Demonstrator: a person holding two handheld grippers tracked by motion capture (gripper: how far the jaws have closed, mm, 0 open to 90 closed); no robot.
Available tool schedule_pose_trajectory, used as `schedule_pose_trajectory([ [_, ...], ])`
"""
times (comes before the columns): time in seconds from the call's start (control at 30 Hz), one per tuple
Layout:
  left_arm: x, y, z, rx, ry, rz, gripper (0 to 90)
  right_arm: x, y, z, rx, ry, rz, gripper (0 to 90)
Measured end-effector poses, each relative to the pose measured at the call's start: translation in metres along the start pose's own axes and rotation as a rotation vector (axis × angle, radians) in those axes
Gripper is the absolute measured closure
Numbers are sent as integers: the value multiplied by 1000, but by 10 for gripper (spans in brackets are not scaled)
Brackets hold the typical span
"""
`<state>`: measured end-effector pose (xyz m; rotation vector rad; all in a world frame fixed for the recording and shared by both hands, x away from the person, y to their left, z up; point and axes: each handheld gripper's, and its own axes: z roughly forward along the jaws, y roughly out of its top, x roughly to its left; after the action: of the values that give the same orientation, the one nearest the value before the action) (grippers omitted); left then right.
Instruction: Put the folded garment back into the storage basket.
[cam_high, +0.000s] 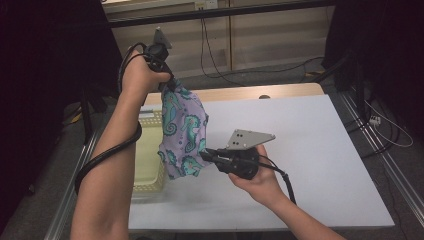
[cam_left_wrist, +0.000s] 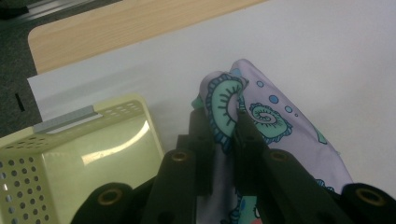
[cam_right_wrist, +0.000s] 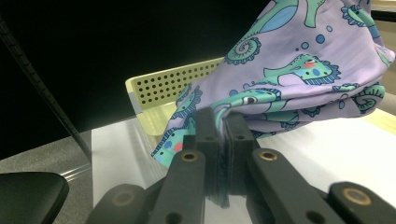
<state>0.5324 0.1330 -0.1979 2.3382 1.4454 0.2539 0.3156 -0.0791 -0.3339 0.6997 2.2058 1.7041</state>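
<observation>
Seahorse-print cloth (cam_high: 184, 131) hangs in the air between my two grippers, above the left side of the white table (cam_high: 310, 150) and partly over the pale yellow basket (cam_high: 147, 165). It is the biggest thing I am dealing with: a soft, light piece of purple fabric with teal seahorses, folded on itself and sagging in loose layers. I judge it will droop and slide wherever it is not pinched, so edges and corners are the places to hold, not the slack middle.

My left gripper (cam_high: 167, 82) is raised high and closed on the top corner; in the left gripper view the fabric (cam_left_wrist: 243, 116) is clamped between the two black jaws. My right gripper (cam_high: 209, 155) is lower and pinches the bottom edge, and in the right gripper view the jaws are pressed tight on a thin fold of the cloth (cam_right_wrist: 299, 65).

The perforated basket sits at the table's left edge, just beneath the hanging cloth, and its rim could catch the fabric if I lower it carelessly. The gripper cable (cam_high: 107, 152) loops around my left forearm, near the basket.
</observation>
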Motion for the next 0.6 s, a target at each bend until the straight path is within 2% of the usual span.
schedule_pose_trajectory([
  [0.33,3,1,-10,-13,18,-13,812,-3,2,4,-6,-4,6,866],
  [0.43,5,1,-13,-6,23,-3,812,-3,3,6,-10,-1,3,866],
  [0.6,7,0,-19,-23,32,-12,813,-2,4,8,-16,5,3,866],
])
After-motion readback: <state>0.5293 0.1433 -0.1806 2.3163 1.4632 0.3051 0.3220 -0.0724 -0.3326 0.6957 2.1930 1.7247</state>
